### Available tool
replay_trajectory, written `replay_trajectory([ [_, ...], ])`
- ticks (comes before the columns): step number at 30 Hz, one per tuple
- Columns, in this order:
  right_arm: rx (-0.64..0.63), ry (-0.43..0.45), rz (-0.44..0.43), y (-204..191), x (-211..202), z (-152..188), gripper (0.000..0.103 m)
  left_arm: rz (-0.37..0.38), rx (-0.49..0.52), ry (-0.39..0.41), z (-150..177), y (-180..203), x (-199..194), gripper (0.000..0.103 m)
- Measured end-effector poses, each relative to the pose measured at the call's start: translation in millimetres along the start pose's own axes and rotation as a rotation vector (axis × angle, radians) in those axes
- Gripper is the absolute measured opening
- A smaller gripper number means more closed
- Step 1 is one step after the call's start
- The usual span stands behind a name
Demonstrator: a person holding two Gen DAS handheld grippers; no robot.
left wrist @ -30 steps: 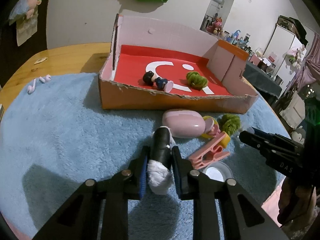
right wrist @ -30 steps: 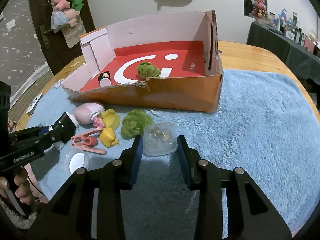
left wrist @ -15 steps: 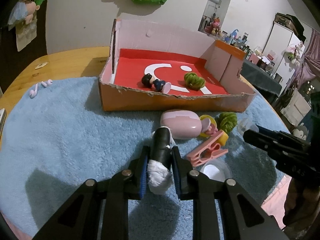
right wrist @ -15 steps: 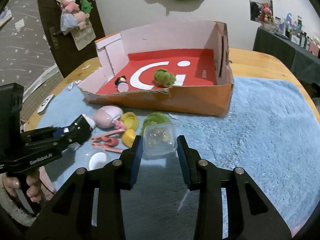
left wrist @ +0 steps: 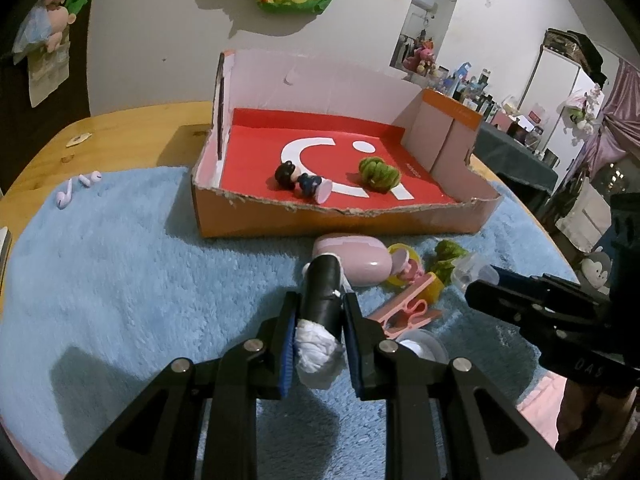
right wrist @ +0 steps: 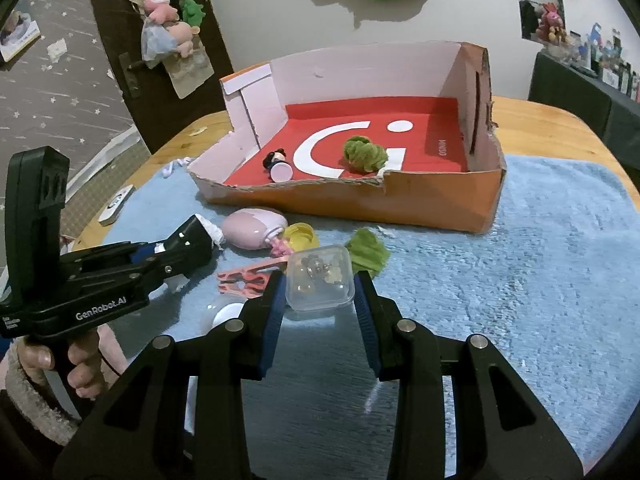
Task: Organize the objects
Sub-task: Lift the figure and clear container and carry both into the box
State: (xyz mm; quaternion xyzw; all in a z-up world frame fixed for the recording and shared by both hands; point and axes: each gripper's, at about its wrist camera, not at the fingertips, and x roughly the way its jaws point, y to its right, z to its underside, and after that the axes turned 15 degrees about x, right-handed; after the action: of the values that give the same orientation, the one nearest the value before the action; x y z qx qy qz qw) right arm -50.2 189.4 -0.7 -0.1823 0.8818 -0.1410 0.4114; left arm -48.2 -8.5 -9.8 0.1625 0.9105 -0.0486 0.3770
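Observation:
My left gripper (left wrist: 320, 312) is shut on a black tube (left wrist: 322, 292) with white paper stuffed in its ends, held low over the blue mat (left wrist: 120, 280). In the right wrist view, my right gripper (right wrist: 320, 286) is shut on a small clear plastic box (right wrist: 320, 276) of trinkets, held just above the mat. Ahead stands the orange cardboard box (left wrist: 320, 224) with a red floor. A small figurine (left wrist: 302, 182) and a green scrunchie (left wrist: 378, 172) lie in it. The left gripper (right wrist: 176, 256) also shows in the right wrist view, at its left.
Loose on the mat in front of the box lie a pink case (left wrist: 352, 256), a yellow piece (left wrist: 400, 252), a second green scrunchie (right wrist: 368, 252), a pink clothes peg (left wrist: 408, 312) and a white round lid (left wrist: 420, 346). White earbuds (left wrist: 74, 190) lie far left on the mat.
The right gripper has tipped up a little with the clear box, which now stands in front of the green scrunchie on the mat. The left gripper has kept still with the tube.

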Motion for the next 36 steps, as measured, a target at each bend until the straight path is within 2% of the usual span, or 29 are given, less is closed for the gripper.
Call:
replay_trajectory([
  [16,-0.019,0.008,-0.043,-13.2,-2.0,-11.4,0.033,0.016,0.006,0.037,-17.4,-1.0,-5.1,0.022],
  [36,-0.020,0.035,-0.085,-18.7,-3.1,-39.4,0.033,0.018,0.060,0.067,-60.4,3.9,2.7,0.022],
])
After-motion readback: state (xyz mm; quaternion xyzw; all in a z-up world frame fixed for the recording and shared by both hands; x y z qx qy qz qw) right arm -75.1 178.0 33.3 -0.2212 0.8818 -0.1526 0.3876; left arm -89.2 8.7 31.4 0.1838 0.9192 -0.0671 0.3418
